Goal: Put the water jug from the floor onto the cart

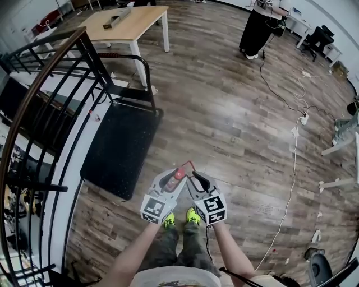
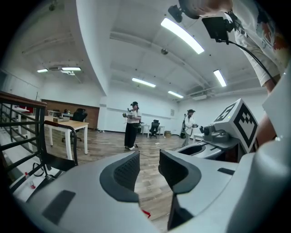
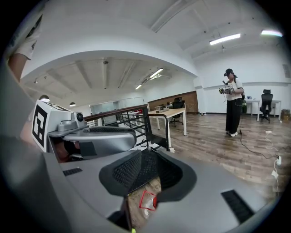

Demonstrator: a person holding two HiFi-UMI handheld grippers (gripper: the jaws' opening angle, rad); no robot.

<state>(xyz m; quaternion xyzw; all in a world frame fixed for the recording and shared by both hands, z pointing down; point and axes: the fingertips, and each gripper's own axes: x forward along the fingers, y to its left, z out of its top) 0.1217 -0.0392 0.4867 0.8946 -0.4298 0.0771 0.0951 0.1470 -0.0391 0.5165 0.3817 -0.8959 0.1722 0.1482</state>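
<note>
Hovering at lower centre beside the black flat cart (image 1: 120,148), the grey left gripper (image 2: 149,166) is gaping empty; the grey right gripper (image 3: 143,169) is clenching nothing.

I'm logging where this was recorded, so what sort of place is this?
Probably an open office or lab workspace: a wooden table, an office chair, and cables trailing across the wood floor.

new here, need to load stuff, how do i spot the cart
Look along the black railing on the left. Beside it on the wood floor lies the cart: a flat black platform with a push handle, unlike the pale table beyond.
</note>
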